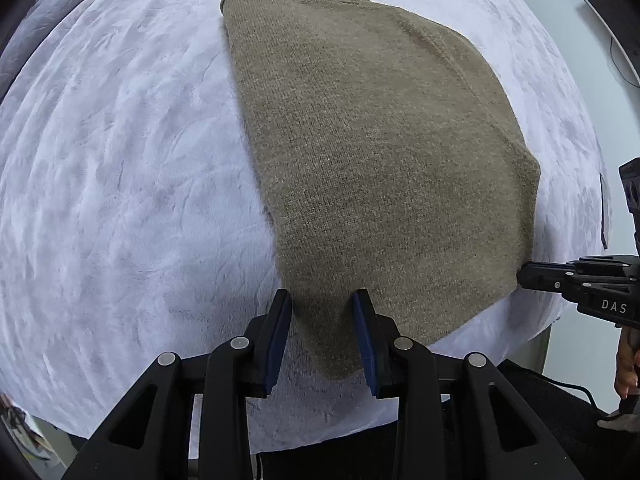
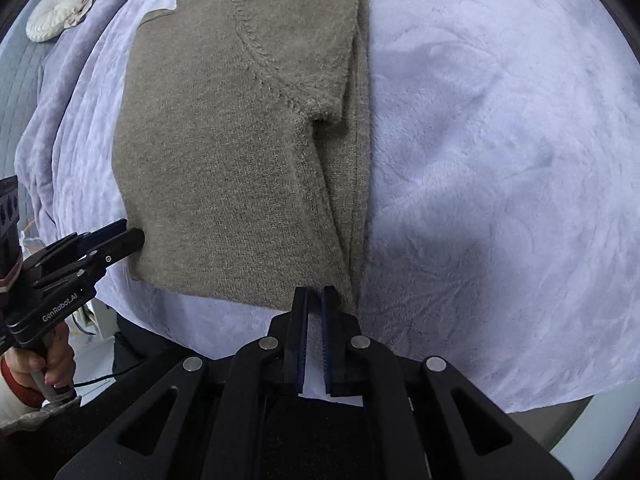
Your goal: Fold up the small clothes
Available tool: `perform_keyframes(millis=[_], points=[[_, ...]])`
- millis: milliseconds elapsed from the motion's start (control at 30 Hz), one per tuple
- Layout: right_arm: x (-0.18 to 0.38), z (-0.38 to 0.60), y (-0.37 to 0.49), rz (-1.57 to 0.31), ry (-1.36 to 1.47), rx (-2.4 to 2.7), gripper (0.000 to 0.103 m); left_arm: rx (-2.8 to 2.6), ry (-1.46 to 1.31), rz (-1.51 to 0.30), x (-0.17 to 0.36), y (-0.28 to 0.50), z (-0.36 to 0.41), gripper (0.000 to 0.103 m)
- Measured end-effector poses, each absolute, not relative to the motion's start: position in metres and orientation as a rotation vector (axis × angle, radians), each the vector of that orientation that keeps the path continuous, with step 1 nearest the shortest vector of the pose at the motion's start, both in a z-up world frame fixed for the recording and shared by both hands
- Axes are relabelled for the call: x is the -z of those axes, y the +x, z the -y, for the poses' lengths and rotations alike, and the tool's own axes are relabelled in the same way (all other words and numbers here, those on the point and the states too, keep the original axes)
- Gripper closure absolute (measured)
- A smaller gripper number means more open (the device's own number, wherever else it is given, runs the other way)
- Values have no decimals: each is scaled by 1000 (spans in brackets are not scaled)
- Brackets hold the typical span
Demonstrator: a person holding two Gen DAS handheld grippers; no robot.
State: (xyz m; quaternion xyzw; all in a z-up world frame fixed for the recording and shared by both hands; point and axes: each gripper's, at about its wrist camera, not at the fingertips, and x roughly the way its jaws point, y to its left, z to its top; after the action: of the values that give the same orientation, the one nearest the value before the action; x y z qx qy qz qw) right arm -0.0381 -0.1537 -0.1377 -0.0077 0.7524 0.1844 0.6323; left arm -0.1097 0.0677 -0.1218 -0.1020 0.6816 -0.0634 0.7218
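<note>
Item one — olive knit sweater (image 1: 380, 168), the task's garment. It lies flat on the lavender fleece blanket (image 1: 120, 184), sides already turned in to a long panel; in the right wrist view a sleeve sits folded over the body, its seam curving across. The near hem points toward me, which I judge suits a lengthwise fold away from me.

Item two — left gripper (image 1: 322, 300). My jaws stand part open and straddle the near left corner of the hem; the blue pads (image 1: 280, 336) show a gap to the knit on either side, so nothing is pinched yet. From the right wrist view its tips sit at the sweater's left edge.

Item three: right gripper (image 2: 316, 294). Jaws all but closed at the near right corner, right at the hem; whether any knit is caught between the pads I cannot tell.

Item four: cream round cushion (image 2: 58, 12), far off on the blanket, clear of the work.

Judgement: both corners are being taken so the hem lifts evenly.
</note>
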Motion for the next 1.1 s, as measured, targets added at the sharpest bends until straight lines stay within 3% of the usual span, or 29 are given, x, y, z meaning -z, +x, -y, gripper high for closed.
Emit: perform_keyframes(millis=[133, 767, 867, 1033, 1100], points=[[123, 150, -35, -1690, -68, -401, 94, 137, -225, -1500, 114, -106, -72, 69], [94, 142, -16, -1648, -100, -380, 94, 83, -180, -1450, 80, -100, -79, 68], [86, 134, -6, -1631, -113, -378, 94, 27, -209, -1410, 69, -99, -88, 13], [74, 120, 9, -1599, -142, -388, 94, -25, -254, -1363, 55, -101, -103, 11], [70, 113, 14, -1588, -160, -390, 89, -52, -263, -1363, 53, -101, -109, 9]])
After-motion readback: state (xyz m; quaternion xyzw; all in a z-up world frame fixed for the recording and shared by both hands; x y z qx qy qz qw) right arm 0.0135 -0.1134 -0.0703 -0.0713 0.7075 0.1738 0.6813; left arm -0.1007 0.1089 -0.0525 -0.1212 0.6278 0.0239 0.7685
